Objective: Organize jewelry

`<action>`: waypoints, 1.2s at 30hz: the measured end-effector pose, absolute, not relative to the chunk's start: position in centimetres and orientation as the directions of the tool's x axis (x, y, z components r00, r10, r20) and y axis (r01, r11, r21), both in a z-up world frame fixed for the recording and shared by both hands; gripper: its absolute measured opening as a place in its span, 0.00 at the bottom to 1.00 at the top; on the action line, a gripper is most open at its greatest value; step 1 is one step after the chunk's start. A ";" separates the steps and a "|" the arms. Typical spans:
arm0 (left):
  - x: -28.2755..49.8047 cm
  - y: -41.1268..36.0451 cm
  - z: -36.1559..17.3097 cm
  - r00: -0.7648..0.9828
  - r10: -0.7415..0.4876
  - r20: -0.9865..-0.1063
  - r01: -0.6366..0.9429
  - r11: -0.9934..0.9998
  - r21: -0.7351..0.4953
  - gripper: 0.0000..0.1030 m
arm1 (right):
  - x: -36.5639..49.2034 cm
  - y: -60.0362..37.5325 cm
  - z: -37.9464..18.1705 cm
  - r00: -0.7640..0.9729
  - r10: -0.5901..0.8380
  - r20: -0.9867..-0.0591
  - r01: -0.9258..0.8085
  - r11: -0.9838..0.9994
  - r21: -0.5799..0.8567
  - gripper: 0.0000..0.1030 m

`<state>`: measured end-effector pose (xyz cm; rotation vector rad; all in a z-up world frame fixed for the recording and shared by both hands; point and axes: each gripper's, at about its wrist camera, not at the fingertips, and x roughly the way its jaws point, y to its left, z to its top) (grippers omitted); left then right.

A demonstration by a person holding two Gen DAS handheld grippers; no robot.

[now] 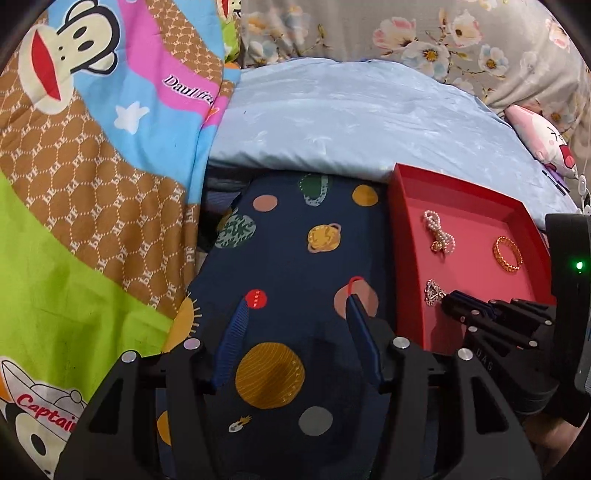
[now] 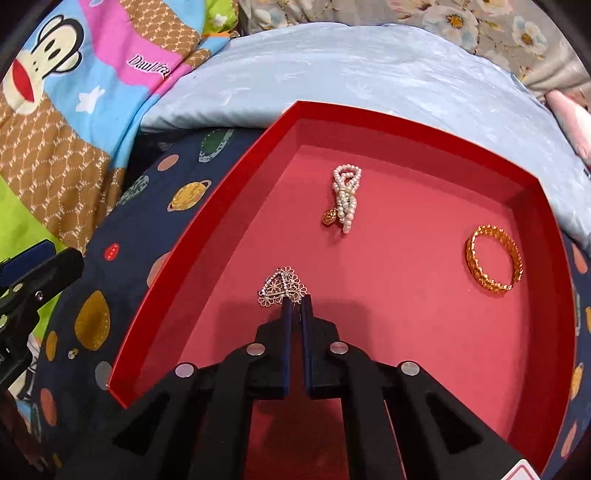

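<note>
A red tray (image 2: 229, 221) lies on a navy planet-print cloth (image 1: 295, 258). Inside it are a pearl bracelet (image 2: 345, 199), a gold bangle (image 2: 493, 258) and a silver flower bracelet (image 2: 280, 286). My right gripper (image 2: 295, 300) reaches into the tray's near left part, shut, its tips pinching the near edge of the silver flower bracelet. The left wrist view shows the same tray (image 1: 404, 240), with the right gripper (image 1: 447, 298) touching the silver piece (image 1: 433, 291). My left gripper (image 1: 297, 298) hangs open over the cloth left of the tray, nothing between its fingers.
A light blue pillow (image 1: 351, 122) lies behind the tray. A bright cartoon-monkey quilt (image 1: 92, 166) covers the left side. Floral bedding (image 1: 424, 33) and a pink plush toy (image 1: 543, 144) sit at the back right. The left gripper (image 2: 37, 262) shows at the left edge of the right wrist view.
</note>
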<state>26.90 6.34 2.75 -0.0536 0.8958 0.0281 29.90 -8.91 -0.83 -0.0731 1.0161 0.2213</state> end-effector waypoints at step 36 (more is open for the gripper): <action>10.9 0.1 -0.4 0.511 -0.156 -0.846 0.088 0.988 -0.129 0.66 | 4.9 -18.8 1.4 0.568 0.146 -0.810 0.031 0.980 0.198 0.21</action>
